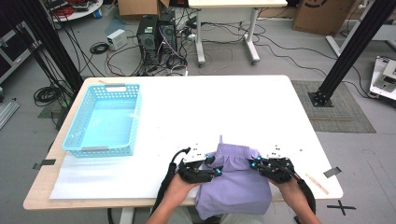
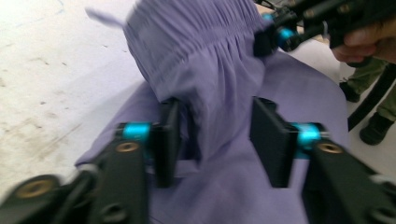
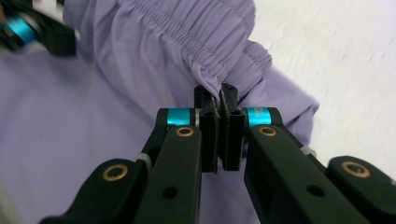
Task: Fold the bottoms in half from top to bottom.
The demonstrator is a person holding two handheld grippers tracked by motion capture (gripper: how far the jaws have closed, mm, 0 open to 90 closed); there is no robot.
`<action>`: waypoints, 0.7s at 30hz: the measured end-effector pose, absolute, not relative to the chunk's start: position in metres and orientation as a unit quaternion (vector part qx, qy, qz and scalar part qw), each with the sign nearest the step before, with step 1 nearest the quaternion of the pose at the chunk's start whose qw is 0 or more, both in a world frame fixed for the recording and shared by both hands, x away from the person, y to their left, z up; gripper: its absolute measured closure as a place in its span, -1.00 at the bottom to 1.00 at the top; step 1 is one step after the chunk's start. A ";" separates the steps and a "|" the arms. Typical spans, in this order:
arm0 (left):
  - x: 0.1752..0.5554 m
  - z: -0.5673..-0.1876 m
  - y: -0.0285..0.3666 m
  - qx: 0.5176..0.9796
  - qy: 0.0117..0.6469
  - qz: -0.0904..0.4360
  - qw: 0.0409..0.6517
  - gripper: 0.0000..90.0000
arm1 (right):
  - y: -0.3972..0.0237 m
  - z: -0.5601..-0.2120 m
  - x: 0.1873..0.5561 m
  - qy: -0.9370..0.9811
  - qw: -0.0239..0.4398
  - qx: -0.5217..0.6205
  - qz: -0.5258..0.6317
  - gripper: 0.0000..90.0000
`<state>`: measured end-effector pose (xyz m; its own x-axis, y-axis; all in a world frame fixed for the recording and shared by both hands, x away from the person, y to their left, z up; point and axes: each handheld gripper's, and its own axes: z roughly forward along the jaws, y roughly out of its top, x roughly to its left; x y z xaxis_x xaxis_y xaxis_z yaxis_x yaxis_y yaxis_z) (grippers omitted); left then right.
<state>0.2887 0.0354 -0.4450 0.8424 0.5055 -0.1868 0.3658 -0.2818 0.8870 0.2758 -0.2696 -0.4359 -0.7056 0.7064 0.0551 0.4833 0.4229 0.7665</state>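
The lavender garment, a gathered, elastic-waisted piece that looks like shorts or a skirt, lies at the near edge of the white surface, its lower part hanging over that edge toward the person. Its waistband end is lifted and folded back over the rest.

The right claw is clamped tight on the gathered waistband, pinching a small bunch of cloth. The left claw stands apart: cloth hangs between its jaws, but the pads do not press on it.

The risk, as I judge it, is that with one corner free the fold hangs from a single pinch. The loose side may sag or slide, leaving the fold crooked, and the overhanging part could drag the whole piece off the surface. A pull by the right claw might also slip off so thin a bite.

The right gripper view makes that narrow pinch plain. The left gripper view shows the gap beside the cloth. The high view shows the overhang and the light blue basket standing well apart at far left.
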 end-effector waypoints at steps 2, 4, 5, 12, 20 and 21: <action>0.292 -0.441 0.041 0.785 0.284 0.071 0.546 0.08 | -0.272 -0.438 0.273 0.834 0.139 0.352 0.402 0.96; 0.298 -0.438 0.048 0.774 0.301 0.082 0.552 0.04 | -0.275 -0.436 0.273 0.830 0.134 0.353 0.410 0.81; 0.301 -0.437 0.051 0.768 0.311 0.085 0.553 0.04 | -0.278 -0.434 0.274 0.825 0.134 0.357 0.418 0.70; 0.329 -0.443 0.061 0.768 0.389 0.099 0.499 0.15 | -0.298 -0.411 0.299 0.777 0.173 0.411 0.445 0.42; 0.334 -0.452 0.042 0.818 0.361 0.046 0.446 0.41 | -0.282 -0.443 0.328 0.825 0.112 0.422 0.359 0.31; 0.331 -0.452 0.039 0.824 0.355 0.062 0.437 0.59 | -0.281 -0.447 0.328 0.822 0.113 0.425 0.361 0.41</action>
